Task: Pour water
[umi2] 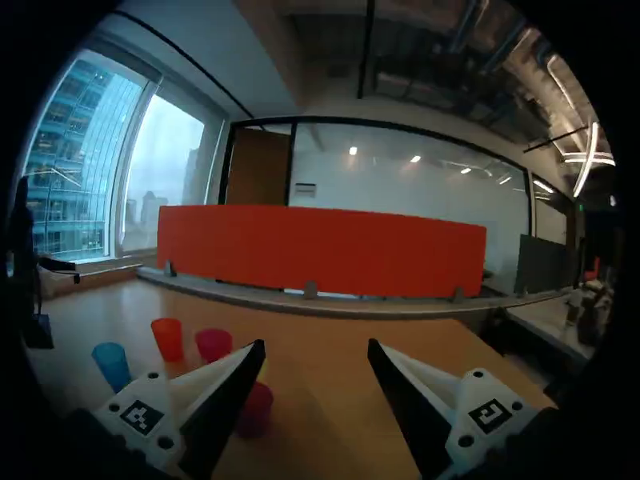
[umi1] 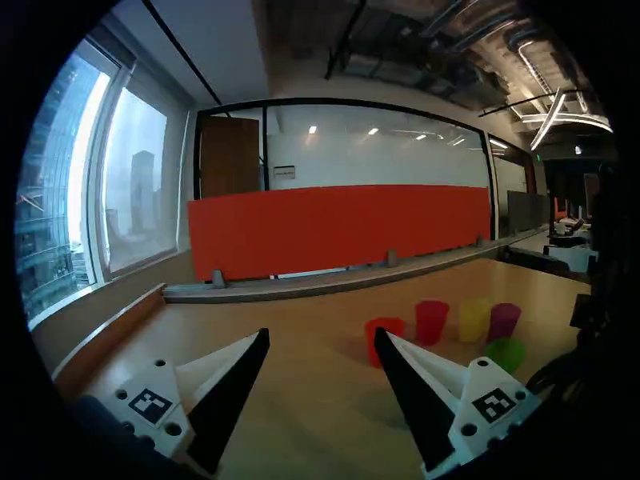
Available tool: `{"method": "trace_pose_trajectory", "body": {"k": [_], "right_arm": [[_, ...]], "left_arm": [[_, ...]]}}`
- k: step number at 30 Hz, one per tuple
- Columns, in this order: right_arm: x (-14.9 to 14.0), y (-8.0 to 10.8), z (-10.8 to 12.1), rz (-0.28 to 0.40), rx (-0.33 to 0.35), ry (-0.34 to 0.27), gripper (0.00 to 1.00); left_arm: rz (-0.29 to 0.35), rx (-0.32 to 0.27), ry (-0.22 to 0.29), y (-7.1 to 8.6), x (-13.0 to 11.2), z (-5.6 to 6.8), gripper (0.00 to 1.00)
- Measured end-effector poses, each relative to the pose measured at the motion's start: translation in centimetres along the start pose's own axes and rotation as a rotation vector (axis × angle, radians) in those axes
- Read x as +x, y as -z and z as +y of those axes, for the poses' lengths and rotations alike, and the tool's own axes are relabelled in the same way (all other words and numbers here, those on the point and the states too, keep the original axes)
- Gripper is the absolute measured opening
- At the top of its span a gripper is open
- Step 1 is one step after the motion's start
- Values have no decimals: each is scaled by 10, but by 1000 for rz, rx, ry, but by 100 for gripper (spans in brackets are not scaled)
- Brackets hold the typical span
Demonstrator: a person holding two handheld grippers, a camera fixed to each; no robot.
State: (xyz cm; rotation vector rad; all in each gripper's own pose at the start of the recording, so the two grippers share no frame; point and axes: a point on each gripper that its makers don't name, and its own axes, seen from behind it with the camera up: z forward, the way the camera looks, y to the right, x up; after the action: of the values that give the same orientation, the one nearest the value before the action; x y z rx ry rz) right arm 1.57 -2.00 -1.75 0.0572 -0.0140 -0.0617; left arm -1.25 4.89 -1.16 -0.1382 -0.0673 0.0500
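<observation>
In the left gripper view my left gripper [umi1: 322,334] stands open above the wooden table [umi1: 320,400], nothing between its fingers. Beyond its right finger stand plastic cups: an orange-red cup [umi1: 382,338], a red cup [umi1: 431,321], a yellow cup [umi1: 474,319], a purple cup [umi1: 504,320] and a green cup [umi1: 506,354]. In the right gripper view my right gripper [umi2: 316,346] is open and empty too. To its left stand a blue cup [umi2: 112,365], an orange cup [umi2: 168,338], a pink cup [umi2: 213,344] and a magenta cup [umi2: 256,409] partly behind the left finger.
An orange divider panel [umi1: 340,226] runs along the table's far edge. Tall windows [umi1: 88,192] fill the left side. A dark stand [umi2: 32,312] rises at the table's left edge in the right gripper view. Desks with clutter [umi1: 568,240] lie at the far right.
</observation>
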Motion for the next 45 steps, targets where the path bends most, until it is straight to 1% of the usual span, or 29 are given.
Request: {"method": "trace_pose_trajectory", "body": {"k": [3,9,15,21,26,30,36,38,45], "right_arm": [[10,2,3,40,-27,1,100],[27,6,13,88,-72,-12,100],[35,7,19,106,-88,-41,100],[39,9,24,118,-100,-76,100],[38,9,21,111,-91,-84,100],[40,9,23,117,-97,-90,100],[41,11,26,119,-106,-134,100],[42,11,27,120,-108,-144,99],[37,10,28,103,-119,-141,99]], "left_arm": [[24,29,1,2,5,-3,97],[48,75,4,5,11,-8,97],[75,104,12,6,17,-12,97],[100,141,28,6,16,-19,97],[118,168,34,6,11,-24,97],[123,175,38,5,2,-27,97],[129,174,67,1,-11,-29,98],[130,171,69,1,-15,-30,97],[129,181,55,1,-31,-36,97]]}}
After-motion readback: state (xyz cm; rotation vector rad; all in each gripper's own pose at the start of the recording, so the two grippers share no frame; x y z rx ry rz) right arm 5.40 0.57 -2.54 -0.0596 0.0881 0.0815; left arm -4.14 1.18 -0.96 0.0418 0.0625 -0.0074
